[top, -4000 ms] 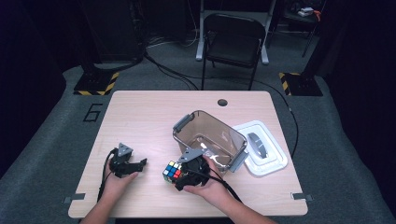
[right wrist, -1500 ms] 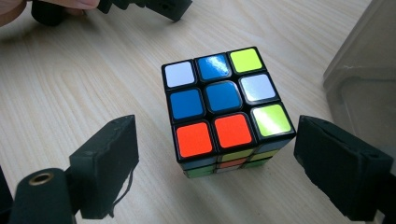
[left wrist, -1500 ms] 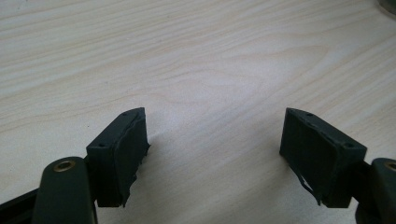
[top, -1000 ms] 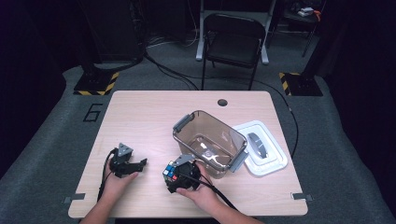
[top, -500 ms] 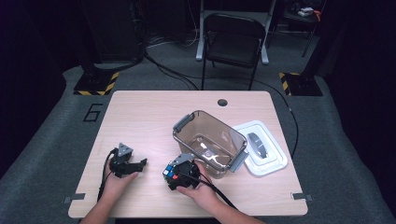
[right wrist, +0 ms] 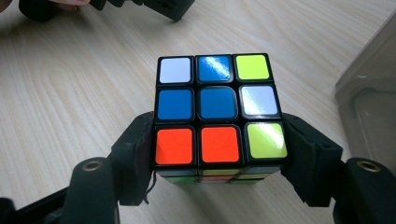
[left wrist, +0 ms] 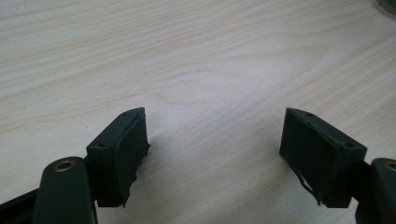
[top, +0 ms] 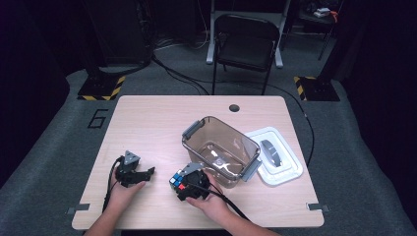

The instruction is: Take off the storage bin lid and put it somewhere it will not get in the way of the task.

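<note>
High view, left to right: the left gripper (top: 147, 172) rests on the table (top: 162, 123) at its near left, held in the person's left hand (top: 123, 189); just right of it the right gripper (top: 181, 183) meets a puzzle cube (top: 178, 180) near the table's near edge. Farther right stands a clear brown bin (top: 220, 151), and a white lid (top: 275, 156) lies against its right side.

Left gripper view: the left gripper (left wrist: 215, 144) has its jaws wide apart over bare wood, with nothing between them.

Right gripper view: the right gripper (right wrist: 219, 158) has just been closing its jaws, which now press on both sides of the puzzle cube (right wrist: 217, 109), clamping its lower layers. The cube's top face shows blue, white, yellow-green and orange stickers, a detail too small to read from above. The bin (right wrist: 371, 107) is cut off at the right edge.

Contents: the bin holds a small pale item that cannot be identified through the tinted wall. A grey curved piece sits on the lid; whether it is a handle cannot be told.
</note>
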The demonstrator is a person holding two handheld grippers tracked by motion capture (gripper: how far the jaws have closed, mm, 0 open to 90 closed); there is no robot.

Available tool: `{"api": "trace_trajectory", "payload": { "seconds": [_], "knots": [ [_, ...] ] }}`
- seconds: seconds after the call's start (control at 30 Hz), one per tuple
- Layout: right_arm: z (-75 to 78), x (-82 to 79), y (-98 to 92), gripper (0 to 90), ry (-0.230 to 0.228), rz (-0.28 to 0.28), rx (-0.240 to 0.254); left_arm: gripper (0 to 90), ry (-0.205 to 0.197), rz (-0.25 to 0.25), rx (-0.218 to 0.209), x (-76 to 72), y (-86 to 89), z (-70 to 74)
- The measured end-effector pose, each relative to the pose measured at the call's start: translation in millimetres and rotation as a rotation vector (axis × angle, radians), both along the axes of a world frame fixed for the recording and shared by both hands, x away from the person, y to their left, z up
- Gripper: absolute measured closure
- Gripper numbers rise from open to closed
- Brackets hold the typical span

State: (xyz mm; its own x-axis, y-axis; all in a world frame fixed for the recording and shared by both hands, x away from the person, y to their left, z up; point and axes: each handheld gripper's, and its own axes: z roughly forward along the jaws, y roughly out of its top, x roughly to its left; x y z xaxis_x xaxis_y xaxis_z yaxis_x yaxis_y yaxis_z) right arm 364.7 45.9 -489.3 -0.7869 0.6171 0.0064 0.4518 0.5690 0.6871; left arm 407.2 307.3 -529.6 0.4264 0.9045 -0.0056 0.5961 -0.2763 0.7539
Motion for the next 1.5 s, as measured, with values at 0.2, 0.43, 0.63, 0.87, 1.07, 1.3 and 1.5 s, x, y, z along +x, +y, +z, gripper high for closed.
{"api": "trace_trajectory", "payload": {
  "seconds": [0.2, 0.43, 0.63, 0.87, 1.07, 1.3, 1.5],
  "knots": [
    [1.3, -1.8, 0.7, 33.7, -0.005, 0.01, -0.003, 22.8, 0.0, 0.0, 0.0, 0.0, 0.0, 0.0],
    [2.7, -3.8, 1.9, 33.7, -0.001, 0.021, -0.005, 22.9, 0.001, 0.0, -0.001, 0.0, 0.0, 0.0],
    [5.3, -6.9, 2.9, 33.8, 0.003, 0.023, 0.0, 22.8, 0.0, 0.0, 0.0, 0.0, 0.0, 0.0],
    [13.7, -10.4, 3.2, 33.8, -0.015, 0.039, -0.001, 22.8, 0.001, 0.004, -0.007, -0.2, -0.5, -0.2],
    [20.0, -13.6, 2.7, 33.8, -0.011, 0.047, 0.002, 22.8, 0.0, 0.0, -0.001, 0.1, 0.0, 0.0],
    [27.7, -16.5, 1.3, 33.8, -0.019, 0.063, 0.003, 22.8, 0.0, 0.0, 0.0, 0.1, 0.0, 0.0],
    [35.5, -19.5, 1.4, 33.8, -0.018, 0.063, 0.007, 22.8, 0.0, -0.001, 0.0, 0.1, 0.0, 0.0]
  ]
}}
